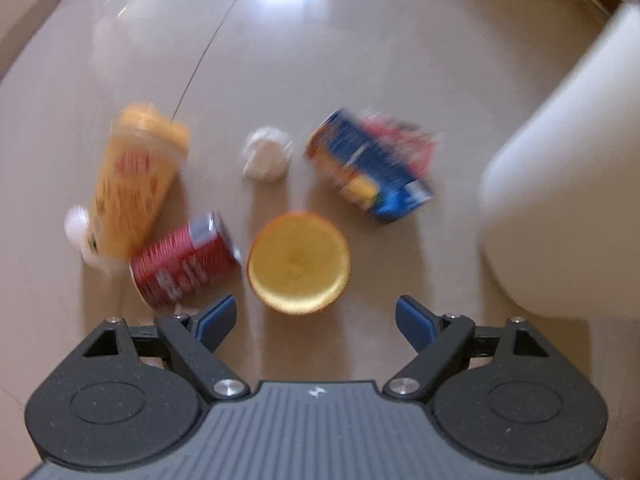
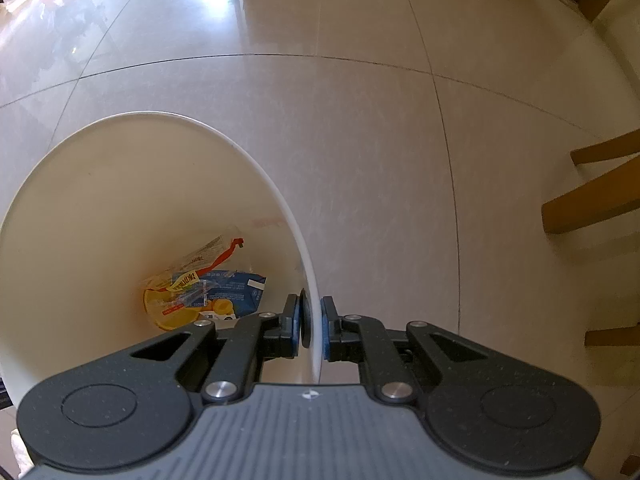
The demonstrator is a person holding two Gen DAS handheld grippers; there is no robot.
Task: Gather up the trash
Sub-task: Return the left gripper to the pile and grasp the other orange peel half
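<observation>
the left gripper [image 1: 315,320] hangs with jaws wide apart above a round orange half [image 1: 298,262] on the glossy tiled floor [image 1: 360,80]. near it lie a red can [image 1: 186,258], a crumpled white paper [image 1: 266,154] and a blue carton [image 1: 366,166]. the right gripper [image 2: 311,326] is clamped on the thin rim of the smooth white bin [image 2: 100,184], with wrappers [image 2: 204,296] inside.

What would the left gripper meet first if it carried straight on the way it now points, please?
Most likely the orange half, lying cut face up on the floor just ahead of the open left gripper. The picture is blurred, so depth is uncertain.
</observation>
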